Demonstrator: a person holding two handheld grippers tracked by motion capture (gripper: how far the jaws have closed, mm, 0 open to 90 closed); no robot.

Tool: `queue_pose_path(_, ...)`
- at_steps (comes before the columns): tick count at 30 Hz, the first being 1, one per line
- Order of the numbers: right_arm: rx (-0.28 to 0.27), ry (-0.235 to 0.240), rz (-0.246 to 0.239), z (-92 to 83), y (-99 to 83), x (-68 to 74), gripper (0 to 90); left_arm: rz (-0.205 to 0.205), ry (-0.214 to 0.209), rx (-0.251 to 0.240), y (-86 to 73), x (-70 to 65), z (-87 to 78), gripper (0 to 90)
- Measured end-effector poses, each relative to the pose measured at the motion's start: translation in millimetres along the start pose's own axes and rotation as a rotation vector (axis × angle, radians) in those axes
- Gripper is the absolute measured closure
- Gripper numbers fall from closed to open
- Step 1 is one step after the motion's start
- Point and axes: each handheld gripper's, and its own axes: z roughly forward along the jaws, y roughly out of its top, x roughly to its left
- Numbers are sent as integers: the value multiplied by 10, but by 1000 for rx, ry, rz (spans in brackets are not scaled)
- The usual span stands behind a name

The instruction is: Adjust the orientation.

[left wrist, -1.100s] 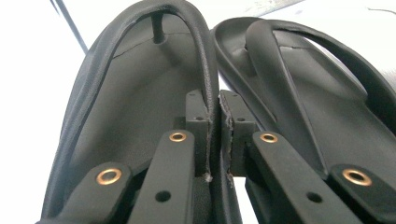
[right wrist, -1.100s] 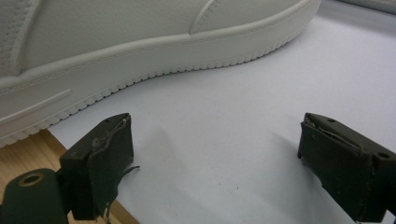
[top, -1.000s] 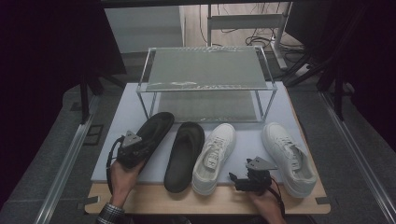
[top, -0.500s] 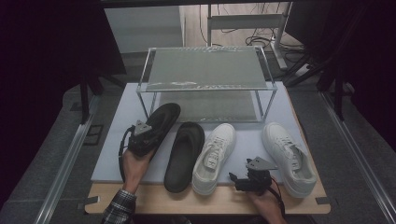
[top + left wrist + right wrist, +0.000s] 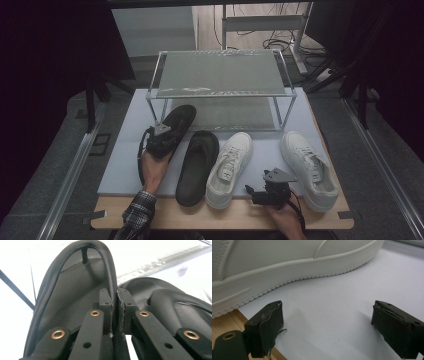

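1. The left gripper (image 5: pixel 161 139) is pinching the rim of a black slipper (image 5: pixel 176 122); in the left gripper view the jaws are clamped tight on the slipper's thin side wall (image 5: pixel 113 293), with the footbed lying to the left of them.
2. The slipper's long axis is running from the person's left hand (image 5: pixel 152 167) diagonally up and to the right, toe pointing at the lower level of the wire shoe rack (image 5: pixel 220 90), right at the rack's front left leg. The toe is lying just at the rack's opening, so the coming move, as I judge it, is turning on pushing along that axis under the top shelf.
3. The left hand is far nearer the rack than the right one.
4. The right gripper (image 5: pixel 267 192) is resting low at the near edge of the surface (image 5: pixel 120 165), jaws spread wide with nothing between them, beside the sole of a white sneaker (image 5: pixel 287 262).
5. The slipper is looking matte black, soft, open-backed, with a raised edge; its twin, the second black slipper (image 5: pixel 197 167), is lying flat beside it, next to the pair of white sneakers.
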Motion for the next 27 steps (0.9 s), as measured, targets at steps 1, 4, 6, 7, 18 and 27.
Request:
queue_pose_path(1,0,0,0,0,0,0,104,-1,6,-1,1,8,28,826)
queue_pose_path(4,-1,2,1,1,0,-1,104,-1,15,-1,15,14,84,826)
queue_pose_path(6,-1,2,1,0,0,-1,104,2,17,-1,28,12,124,824)
queue_pose_path(7,-1,2,1,0,0,-1,103,6,20,-1,36,10,144,824)
queue_pose_path(18,-3,4,0,1,-1,-2,104,19,40,19,112,-50,370,820)
queue_pose_path(27,-4,5,-1,1,-2,-4,104,-6,8,73,99,-54,504,767)
